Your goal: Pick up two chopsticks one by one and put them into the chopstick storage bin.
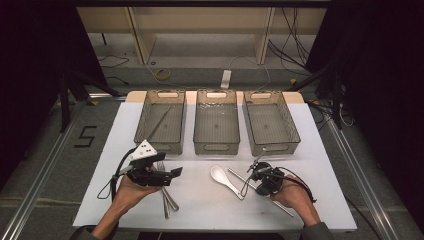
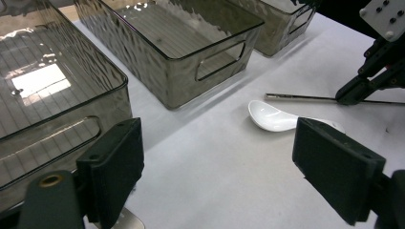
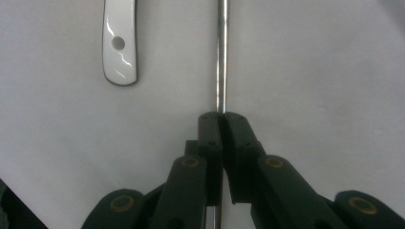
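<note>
Steel chopstick point(image 3: 221, 57) lies on the white table point(image 1: 200, 200), pinched by the right gripper point(image 3: 222, 117); its near end is hidden under the jaws. Left gripper point(image 2: 215, 157) gapes wide, holding nothing, and covers part of the forks point(image 1: 167, 200). White spoon point(image 2: 277, 117) lies just beside the chopstick.

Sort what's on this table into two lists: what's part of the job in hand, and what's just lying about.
In the job:
- thin silver metal chopstick, clamped in the right tool
- three smoky clear plastic bins; one chopstick already lies in the left one

Lying about for now:
- white ceramic soup spoon
- silver metal forks, under the open left tool
- white tabletop
</note>
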`<state>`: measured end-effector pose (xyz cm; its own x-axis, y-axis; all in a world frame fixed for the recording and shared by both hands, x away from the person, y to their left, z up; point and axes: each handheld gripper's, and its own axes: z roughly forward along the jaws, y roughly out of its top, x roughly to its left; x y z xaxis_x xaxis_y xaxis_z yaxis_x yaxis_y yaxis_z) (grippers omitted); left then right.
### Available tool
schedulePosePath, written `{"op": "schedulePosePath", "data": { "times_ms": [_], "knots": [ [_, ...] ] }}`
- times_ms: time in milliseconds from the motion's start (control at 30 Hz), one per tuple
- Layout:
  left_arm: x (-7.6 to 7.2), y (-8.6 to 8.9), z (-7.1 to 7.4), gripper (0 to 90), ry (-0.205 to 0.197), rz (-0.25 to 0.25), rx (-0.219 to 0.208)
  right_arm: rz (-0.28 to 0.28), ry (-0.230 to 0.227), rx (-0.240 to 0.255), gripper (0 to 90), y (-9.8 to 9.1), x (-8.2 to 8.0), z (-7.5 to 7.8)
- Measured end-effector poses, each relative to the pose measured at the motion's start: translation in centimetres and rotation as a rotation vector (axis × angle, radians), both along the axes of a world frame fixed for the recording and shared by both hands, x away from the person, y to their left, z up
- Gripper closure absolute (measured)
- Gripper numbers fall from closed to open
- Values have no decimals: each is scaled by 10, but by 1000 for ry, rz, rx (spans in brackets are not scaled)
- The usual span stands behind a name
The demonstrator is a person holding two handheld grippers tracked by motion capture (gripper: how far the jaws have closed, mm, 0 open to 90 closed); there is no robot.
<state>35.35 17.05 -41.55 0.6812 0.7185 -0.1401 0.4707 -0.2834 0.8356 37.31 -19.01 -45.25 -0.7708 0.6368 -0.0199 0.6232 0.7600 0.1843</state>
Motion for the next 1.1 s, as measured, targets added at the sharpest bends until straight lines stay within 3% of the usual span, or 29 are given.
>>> {"op": "schedulePosePath", "data": {
  "times_ms": [267,567,867,1100],
  "knots": [
    [0,-3,-1,174,8,-14,-3,10,-37,36,867,-4,-2,14],
    [-1,-13,-2,174,15,-60,10,75,-77,64,867,5,-10,32],
    [-3,-25,-4,169,31,-123,28,173,-91,62,867,26,-20,41],
    [-3,-36,-7,166,27,-210,62,237,-84,55,866,40,-27,45]
  ]
}}
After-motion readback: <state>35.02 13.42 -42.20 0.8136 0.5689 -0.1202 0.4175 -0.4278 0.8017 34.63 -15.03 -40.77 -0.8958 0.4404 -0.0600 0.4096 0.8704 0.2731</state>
